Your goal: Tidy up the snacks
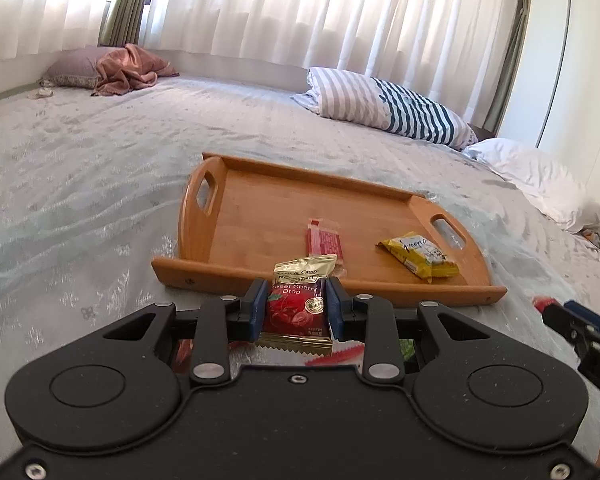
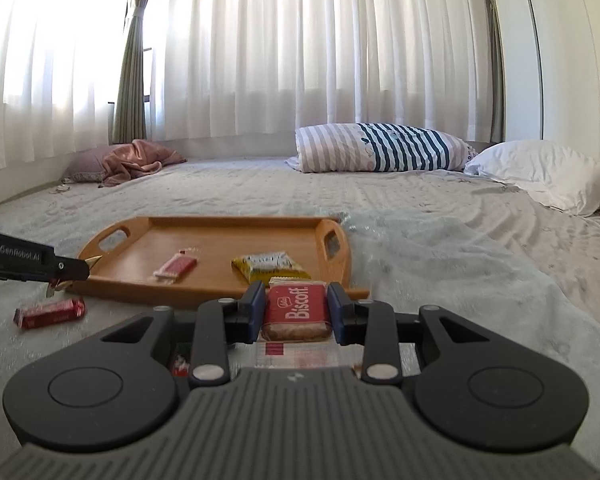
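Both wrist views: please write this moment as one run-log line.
left gripper: shut on red cherry-drop candy bag | right gripper: shut on red Biscoff biscuit pack | wooden handled tray: two snacks inside

Both are matte black: the left tool (image 1: 296,306) has a smooth body, the right tool (image 2: 296,306) a ribbed grey one, each with blue finger pads (image 1: 257,304), silver pivot rivets, round discs; white "GenRobot.AI" lettering marks the left tool's side
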`<state>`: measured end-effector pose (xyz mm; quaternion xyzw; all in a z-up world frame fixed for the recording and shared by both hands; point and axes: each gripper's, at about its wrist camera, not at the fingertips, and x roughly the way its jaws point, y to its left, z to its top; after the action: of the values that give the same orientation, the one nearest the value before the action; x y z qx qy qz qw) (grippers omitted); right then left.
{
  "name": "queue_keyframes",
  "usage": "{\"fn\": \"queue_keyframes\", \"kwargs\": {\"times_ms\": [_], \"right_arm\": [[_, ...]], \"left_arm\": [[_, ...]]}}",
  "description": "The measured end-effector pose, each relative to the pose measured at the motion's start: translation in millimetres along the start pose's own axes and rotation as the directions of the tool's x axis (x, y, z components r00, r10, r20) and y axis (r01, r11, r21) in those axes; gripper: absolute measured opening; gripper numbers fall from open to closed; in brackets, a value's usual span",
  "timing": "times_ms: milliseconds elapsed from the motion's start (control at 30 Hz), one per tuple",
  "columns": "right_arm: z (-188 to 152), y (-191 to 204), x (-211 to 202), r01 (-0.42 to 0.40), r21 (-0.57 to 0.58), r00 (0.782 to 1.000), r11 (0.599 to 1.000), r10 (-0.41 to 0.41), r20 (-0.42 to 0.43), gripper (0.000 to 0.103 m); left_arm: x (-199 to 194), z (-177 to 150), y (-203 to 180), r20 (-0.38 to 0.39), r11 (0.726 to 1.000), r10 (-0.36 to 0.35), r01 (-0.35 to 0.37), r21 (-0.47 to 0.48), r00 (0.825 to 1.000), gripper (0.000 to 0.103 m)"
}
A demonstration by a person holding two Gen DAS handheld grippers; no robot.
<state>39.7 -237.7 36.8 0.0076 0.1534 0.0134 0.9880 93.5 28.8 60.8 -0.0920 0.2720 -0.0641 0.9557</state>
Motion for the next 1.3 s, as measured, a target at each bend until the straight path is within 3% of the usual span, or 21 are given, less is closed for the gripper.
{"fn": "queue_keyframes", "kwargs": {"times_ms": [933,1300], "right_arm": [[44,-31,102,-0.047,0.067,0.996,0.997,0.052,-0.078,0.039],[38,-27,163,0.017,-0.032,0.984,0.999,-0.022,-0.174,0.039]], "left_arm": [[65,53,-7,0.006,0.999,0.030,-0.030,0.031,1.000,0.029],[111,55,-8,-0.032,0.994,0.085,-0.083,0.066,0.996,0.030]]}}
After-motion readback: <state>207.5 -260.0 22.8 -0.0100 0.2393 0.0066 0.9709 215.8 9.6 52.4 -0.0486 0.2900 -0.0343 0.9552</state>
